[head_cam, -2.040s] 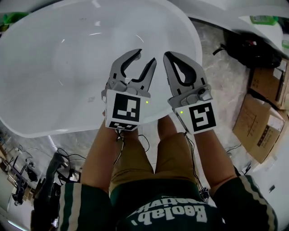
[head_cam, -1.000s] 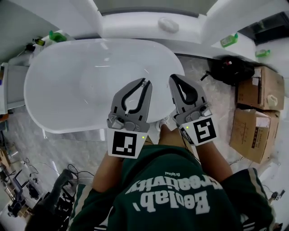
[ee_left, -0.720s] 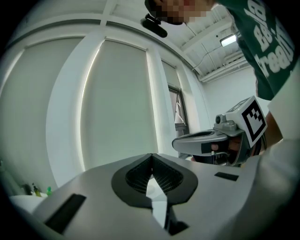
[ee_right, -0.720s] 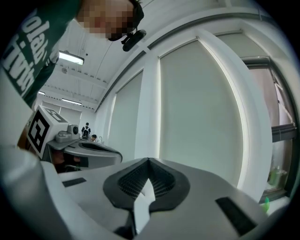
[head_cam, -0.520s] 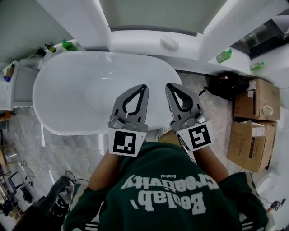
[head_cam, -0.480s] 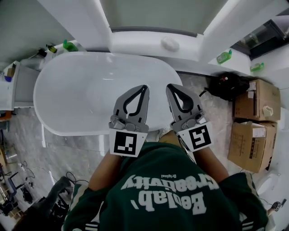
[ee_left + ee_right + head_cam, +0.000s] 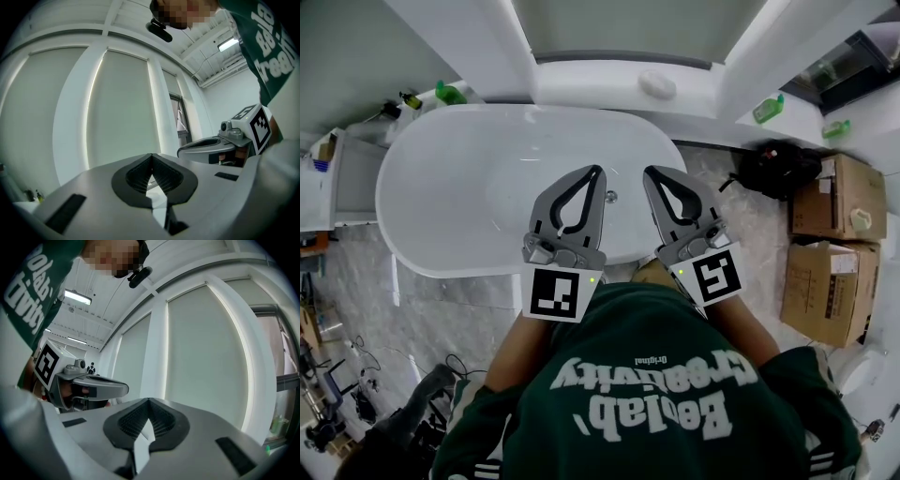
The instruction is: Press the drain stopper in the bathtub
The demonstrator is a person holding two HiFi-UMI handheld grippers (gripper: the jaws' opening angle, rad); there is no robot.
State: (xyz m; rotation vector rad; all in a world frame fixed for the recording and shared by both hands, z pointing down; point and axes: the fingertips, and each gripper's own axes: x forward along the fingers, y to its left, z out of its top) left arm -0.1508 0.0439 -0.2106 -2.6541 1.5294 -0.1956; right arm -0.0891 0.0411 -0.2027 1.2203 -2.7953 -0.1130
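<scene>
1. The left tongs [image 7: 598, 172] and right tongs [image 7: 649, 174] are held side by side and point away from the person, with their tips over the near edge of the bathtub [image 7: 469, 178]. Each pair is closed tip to tip on nothing. Each gripper view shows the ribbed pads meeting on empty air, with a pale window [image 7: 124, 103] beyond.
2. Two seconds ago the left tongs were parted and both pairs hung low over the tub floor. Since then the left pair has closed and the person has straightened up. The tongs have drawn back toward the near rim, and the whole tub now shows past them.
3. A small round metal spot [image 7: 610, 196] sits on the tub floor, just beyond the two tips and between them. I take it for the drain stopper. It lies below the tongs, and neither pair touches it.
4. As I read it, no press is happening now — the tongs are lifting away, not bearing down. Whether the stopper sits up or down is too small to tell.
5. The green shirt [image 7: 656, 394] reads "Beolab! Creativity", with "Original" in small print. The marker cubes [image 7: 561, 292] carry only black-and-white squares. The cardboard boxes [image 7: 830, 291], off to the right of the right tongs, have print too small to read.
</scene>
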